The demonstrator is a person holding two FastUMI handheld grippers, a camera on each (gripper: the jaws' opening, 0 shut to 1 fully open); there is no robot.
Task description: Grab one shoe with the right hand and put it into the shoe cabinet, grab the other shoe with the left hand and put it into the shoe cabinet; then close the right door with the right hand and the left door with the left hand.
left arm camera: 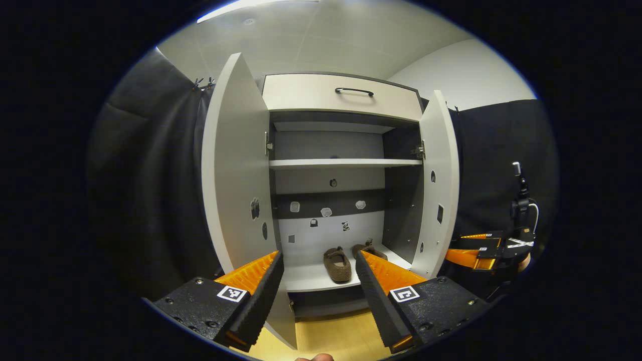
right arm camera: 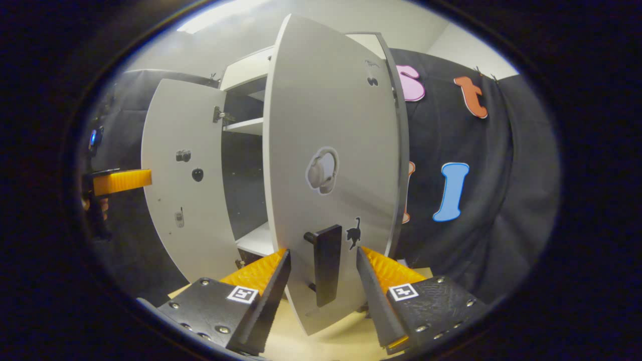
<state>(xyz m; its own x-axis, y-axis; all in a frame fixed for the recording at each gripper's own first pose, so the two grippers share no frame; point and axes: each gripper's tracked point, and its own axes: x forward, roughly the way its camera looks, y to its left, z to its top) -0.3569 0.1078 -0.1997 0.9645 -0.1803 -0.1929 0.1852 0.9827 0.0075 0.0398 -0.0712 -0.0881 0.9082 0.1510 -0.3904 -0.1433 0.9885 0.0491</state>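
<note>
The shoe cabinet (left arm camera: 331,163) stands with both doors swung out. Two brown shoes sit on its bottom shelf: one shoe (left arm camera: 337,264) in full sight, the other shoe (left arm camera: 370,248) partly behind my finger. My left gripper (left arm camera: 318,258) is open and empty, held back from the shelf. In the left gripper view the right gripper (left arm camera: 471,253) is low beside the right door (left arm camera: 436,180). In the right gripper view my right gripper (right arm camera: 323,252) is open, its fingers on either side of the black handle (right arm camera: 327,271) on the right door (right arm camera: 331,150). The left gripper (right arm camera: 123,181) shows near the left door (right arm camera: 185,175).
A drawer with a black handle (left arm camera: 353,92) tops the cabinet, and a white shelf (left arm camera: 346,163) crosses its middle. The light wood floor (left arm camera: 336,336) runs below. Black cloth (right arm camera: 481,210) hangs on both sides. A small camera stand (left arm camera: 521,200) is at the right.
</note>
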